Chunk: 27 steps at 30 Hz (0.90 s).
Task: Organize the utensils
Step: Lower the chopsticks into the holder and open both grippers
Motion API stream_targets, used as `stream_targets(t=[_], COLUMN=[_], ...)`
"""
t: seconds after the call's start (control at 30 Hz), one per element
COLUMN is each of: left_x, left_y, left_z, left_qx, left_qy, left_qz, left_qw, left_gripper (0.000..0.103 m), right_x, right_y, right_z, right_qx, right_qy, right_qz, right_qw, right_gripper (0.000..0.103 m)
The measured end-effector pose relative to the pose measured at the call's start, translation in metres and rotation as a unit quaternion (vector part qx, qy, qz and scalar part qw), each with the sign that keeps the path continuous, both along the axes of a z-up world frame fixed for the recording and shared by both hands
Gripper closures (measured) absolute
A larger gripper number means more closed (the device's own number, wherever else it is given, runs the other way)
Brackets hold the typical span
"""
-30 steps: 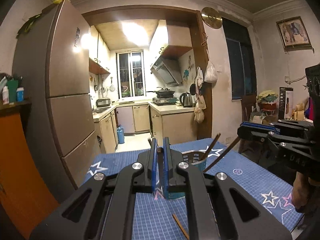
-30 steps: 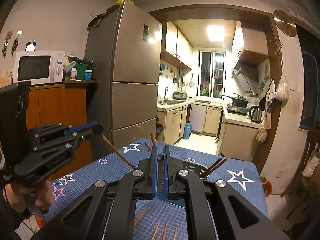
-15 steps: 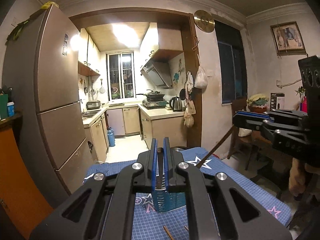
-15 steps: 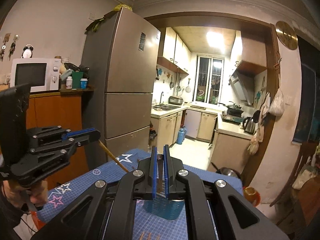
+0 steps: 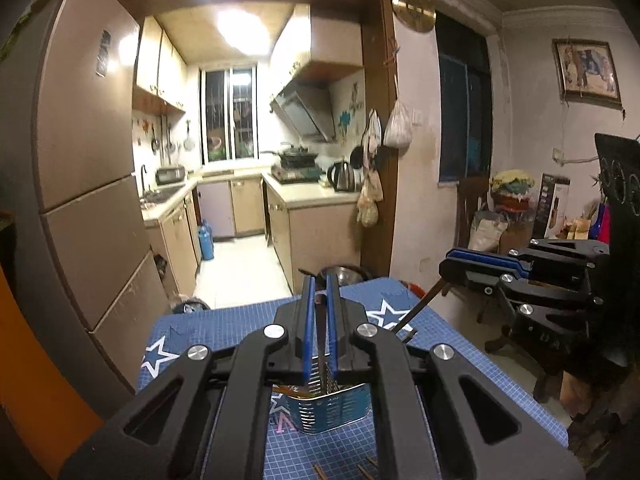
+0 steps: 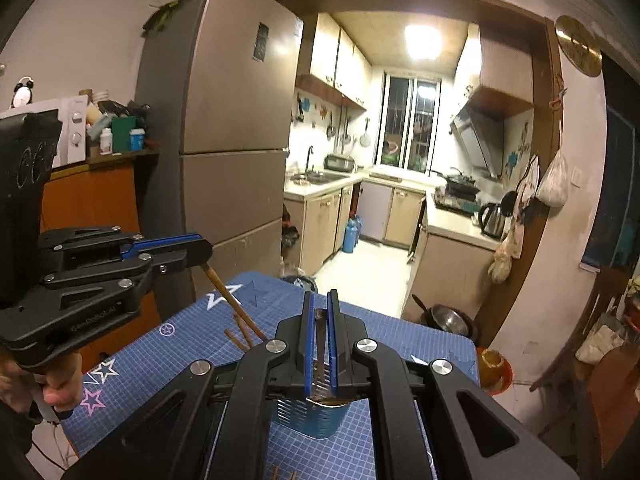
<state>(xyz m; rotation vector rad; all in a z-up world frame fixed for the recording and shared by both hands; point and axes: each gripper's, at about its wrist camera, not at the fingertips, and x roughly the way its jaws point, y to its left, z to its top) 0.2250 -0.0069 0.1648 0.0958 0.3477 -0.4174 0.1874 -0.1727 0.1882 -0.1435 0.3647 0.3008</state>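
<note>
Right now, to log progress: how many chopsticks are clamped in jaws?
2: one chopstick in the left gripper, the other chopstick in the right gripper.

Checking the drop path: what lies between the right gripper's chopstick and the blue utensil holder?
Nothing but air. In the right wrist view the chopstick, clamped in the right gripper, hangs straight above the utensil holder, its lower end at the holder's open rim.

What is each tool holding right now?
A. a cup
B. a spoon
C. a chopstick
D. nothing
C: the left tool and the right tool are each shut on a thin brown chopstick, held above the holder on the mat.
</note>
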Motion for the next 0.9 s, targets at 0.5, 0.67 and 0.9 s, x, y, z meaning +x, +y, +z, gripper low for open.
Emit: stream_targets(t=[0.5, 0.67, 0.9], left_x=[0.061, 0.071, 0.080], left_y=[-0.015, -0.018, -0.018], left_z=[-0.030, -0.036, -0.043], left_qx=[0.039, 0.046, 0.047], left_qy=[0.069, 0.083, 0.095], left_qz=[0.008, 0.011, 0.022], left_qw=[0.9968, 0.9954, 0.9941], left_gripper=[0.098, 0.098, 0.098], right_x=[0.057, 0.072, 0.083], right_y=[0.003, 0.001, -0.001], right_z=[-0.034, -0.043, -0.054], right_qx=[-0.004, 0.003, 0.005], right_qy=[0.059, 0.074, 0.085], right_qz=[-0.001, -0.003, -0.001], right_qw=[0.998, 0.997, 0.996], right_gripper=[0.096, 0.096, 0.096])
